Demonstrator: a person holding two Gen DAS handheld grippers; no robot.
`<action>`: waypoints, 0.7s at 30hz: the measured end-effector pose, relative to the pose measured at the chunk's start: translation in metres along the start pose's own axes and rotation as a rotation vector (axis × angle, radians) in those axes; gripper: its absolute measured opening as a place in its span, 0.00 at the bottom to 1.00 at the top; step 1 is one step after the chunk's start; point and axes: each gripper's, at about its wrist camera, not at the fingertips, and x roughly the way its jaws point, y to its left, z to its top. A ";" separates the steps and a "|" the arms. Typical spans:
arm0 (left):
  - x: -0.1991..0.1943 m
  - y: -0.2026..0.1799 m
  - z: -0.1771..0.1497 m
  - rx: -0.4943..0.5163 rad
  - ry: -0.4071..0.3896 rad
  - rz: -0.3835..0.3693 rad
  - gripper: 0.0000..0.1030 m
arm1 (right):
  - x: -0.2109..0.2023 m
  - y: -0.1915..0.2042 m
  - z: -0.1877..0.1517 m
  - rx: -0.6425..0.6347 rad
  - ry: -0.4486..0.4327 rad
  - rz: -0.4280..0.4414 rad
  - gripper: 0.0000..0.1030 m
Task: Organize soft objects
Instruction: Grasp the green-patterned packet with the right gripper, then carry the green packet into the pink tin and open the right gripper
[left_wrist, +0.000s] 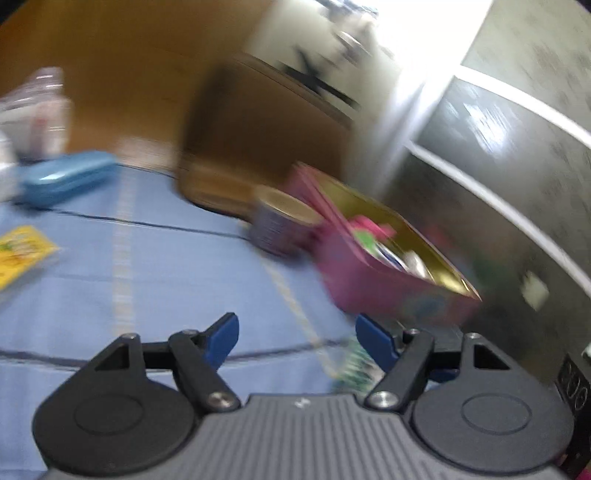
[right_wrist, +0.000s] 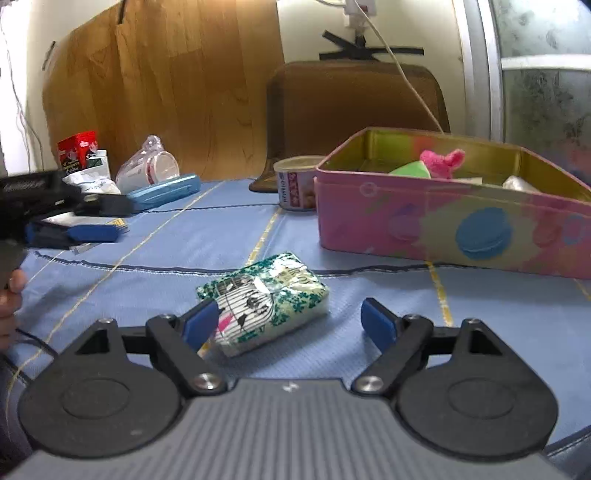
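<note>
Right hand-held gripper: jaws spread wide, nothing clamped; left blue pad overlaps the near corner of the tissue pack, contact not discernible.
Tissue pack: green-and-white floral wrapper, lying flat on the blue cloth covering the bench, near the pink tin.
Pink tin: lid off, holds a pink plush toy and other soft items.
Small can: upright, just left of the tin.
Blue case: further left, toward the back.
Left hand-held gripper: jaws apart, empty, view blurred; seen at left edge of the right wrist view.
</note>
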 end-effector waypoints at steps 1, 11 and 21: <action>0.008 -0.011 -0.001 0.034 0.029 -0.014 0.68 | 0.000 0.004 -0.002 -0.024 -0.006 0.009 0.84; 0.042 -0.056 -0.018 0.203 0.131 -0.050 0.39 | 0.011 0.008 -0.014 -0.093 -0.056 0.031 0.37; 0.070 -0.118 0.046 0.348 -0.014 -0.090 0.42 | -0.005 -0.016 0.024 -0.073 -0.338 -0.117 0.37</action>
